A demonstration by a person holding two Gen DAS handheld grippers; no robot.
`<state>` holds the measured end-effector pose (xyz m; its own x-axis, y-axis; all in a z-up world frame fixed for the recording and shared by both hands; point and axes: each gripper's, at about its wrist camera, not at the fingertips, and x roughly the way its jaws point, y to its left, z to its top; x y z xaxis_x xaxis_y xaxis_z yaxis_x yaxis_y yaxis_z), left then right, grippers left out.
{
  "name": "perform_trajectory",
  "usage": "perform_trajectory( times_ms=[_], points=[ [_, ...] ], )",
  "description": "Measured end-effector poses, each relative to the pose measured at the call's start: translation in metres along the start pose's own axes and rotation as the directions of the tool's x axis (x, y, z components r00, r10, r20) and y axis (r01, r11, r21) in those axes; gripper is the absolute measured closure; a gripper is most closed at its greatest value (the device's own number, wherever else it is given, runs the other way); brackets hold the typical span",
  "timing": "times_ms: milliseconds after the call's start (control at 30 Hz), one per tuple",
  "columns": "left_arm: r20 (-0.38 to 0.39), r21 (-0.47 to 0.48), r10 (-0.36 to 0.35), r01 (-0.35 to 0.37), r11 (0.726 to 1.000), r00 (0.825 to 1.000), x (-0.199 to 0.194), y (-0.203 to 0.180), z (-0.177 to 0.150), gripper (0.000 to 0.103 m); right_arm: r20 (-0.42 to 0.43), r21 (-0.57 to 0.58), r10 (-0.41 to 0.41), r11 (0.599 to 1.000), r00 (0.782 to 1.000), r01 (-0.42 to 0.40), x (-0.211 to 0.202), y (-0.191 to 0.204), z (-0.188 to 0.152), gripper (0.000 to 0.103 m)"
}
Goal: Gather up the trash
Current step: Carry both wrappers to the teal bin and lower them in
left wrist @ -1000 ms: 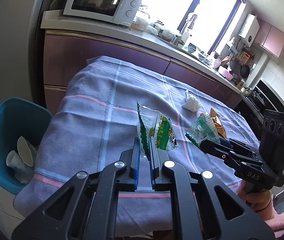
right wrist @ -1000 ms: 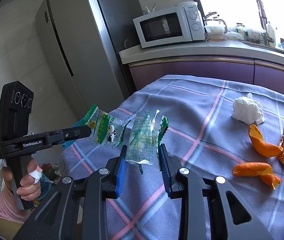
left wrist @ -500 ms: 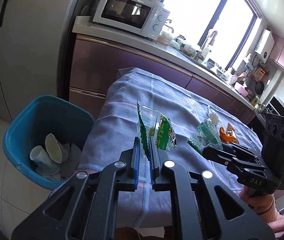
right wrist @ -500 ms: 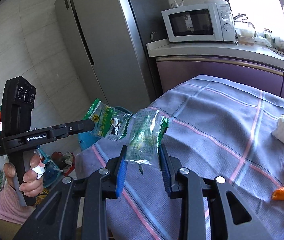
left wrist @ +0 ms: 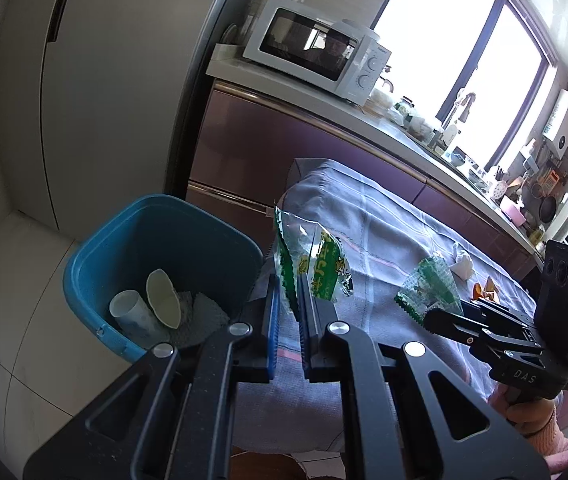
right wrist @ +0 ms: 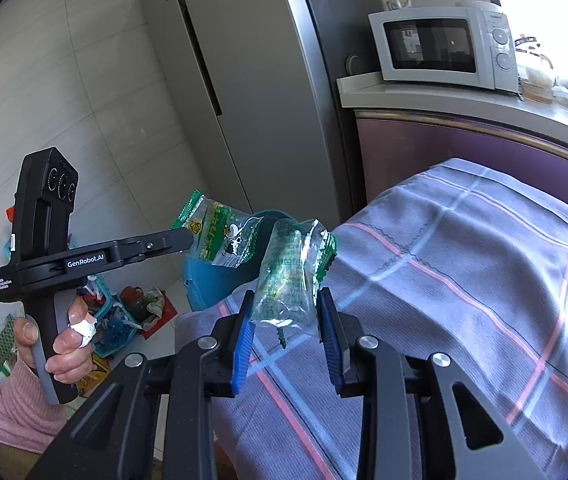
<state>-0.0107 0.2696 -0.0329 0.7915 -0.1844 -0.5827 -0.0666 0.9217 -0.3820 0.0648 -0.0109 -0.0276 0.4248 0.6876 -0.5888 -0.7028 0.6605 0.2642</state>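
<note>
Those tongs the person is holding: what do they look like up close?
Both tongs, left and right, are black pistol-grip handles with boxy tops bearing three round lenses, black skeletal linkages with silver rivets, and ridged blue pads. One reads GenRobot.AI, the other DAS. Sleeves are fuzzy pink; one finger has white wrapping.

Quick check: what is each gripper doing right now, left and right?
Left gripper: shut on a green wrapper.
Right gripper: shut on a clear green wrapper.

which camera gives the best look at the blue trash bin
The left wrist view: the blue trash bin shows its whole open rim and the cup and paper inside. The right wrist view catches only part of its wall, behind the two held wrappers.
</note>
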Motion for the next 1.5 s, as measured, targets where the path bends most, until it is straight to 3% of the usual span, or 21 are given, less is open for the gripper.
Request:
perform_trajectory(
  times_ms=[600,1500],
  points=[
    [-0.001,-0.075,0.067,-0.067,0.995,0.998,-0.002,0.036,-0.003,0.094,-0.047,-0.041,0.065,0.997,0.997,-0.067,0.034,0.021,0.021,0.073],
    [-0.048,-0.139,0.125,-0.131,0.982,0.991,0.021,0.066,-0.012,0.093,-0.142,-0.066,0.083,0.993,0.986,-0.093,0.088,0.029,0.035,0.073]
  ],
)
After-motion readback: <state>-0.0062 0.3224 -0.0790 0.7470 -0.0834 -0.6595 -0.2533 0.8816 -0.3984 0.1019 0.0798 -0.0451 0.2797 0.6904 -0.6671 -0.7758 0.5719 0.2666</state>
